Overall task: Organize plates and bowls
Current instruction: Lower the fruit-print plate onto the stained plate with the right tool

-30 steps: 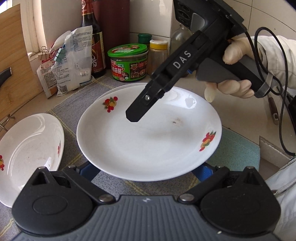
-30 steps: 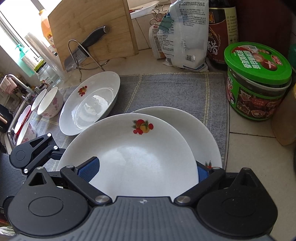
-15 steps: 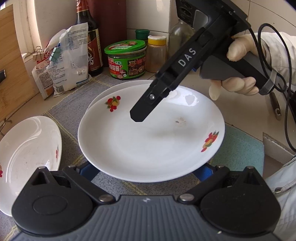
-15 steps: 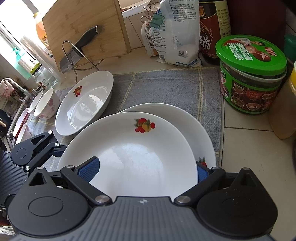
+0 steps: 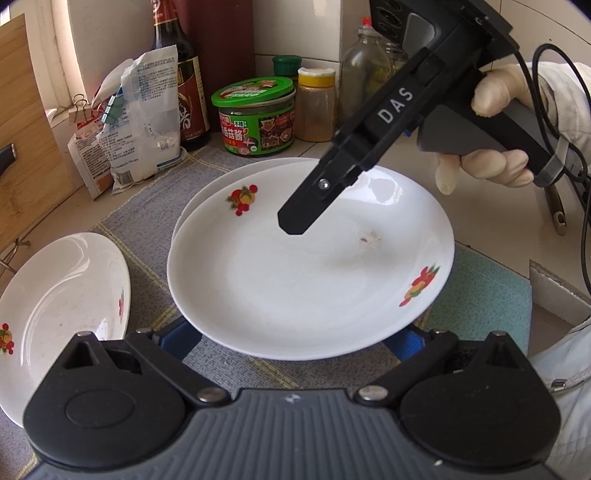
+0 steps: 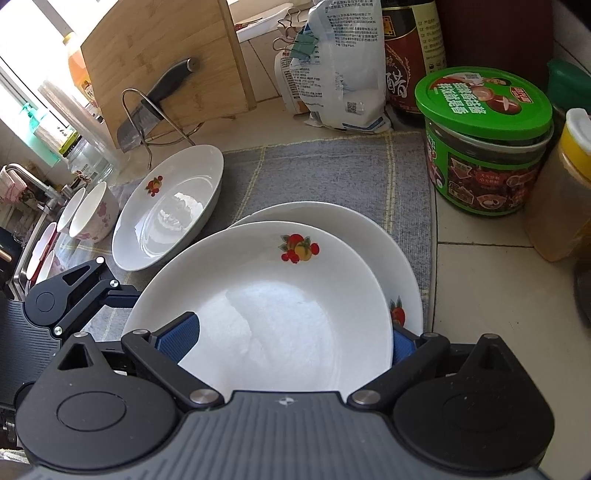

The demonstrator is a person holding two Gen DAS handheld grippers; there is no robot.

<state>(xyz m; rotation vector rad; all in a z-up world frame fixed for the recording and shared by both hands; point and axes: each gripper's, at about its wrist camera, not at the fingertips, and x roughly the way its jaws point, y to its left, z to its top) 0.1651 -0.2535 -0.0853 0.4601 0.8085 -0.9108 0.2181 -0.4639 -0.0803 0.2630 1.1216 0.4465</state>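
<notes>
step: stacking top plate (image 6: 280, 306) onto lower plate (image 6: 388, 251).
right gripper (image 6: 291, 339): fingers wide, straddling top plate's rim.
left gripper (image 5: 291, 336): spread at 6 o'clock under the rim.
tip: centre, lower flat, then release.

wall: white tiles (image 5: 303, 26) | counter: pale tiled worktop (image 6: 491, 295) | light: daylight from window (image 6: 22, 40)

A tiled counter (image 6: 498, 295) carries a grey mat (image 6: 332, 173), jars and bags.
</notes>
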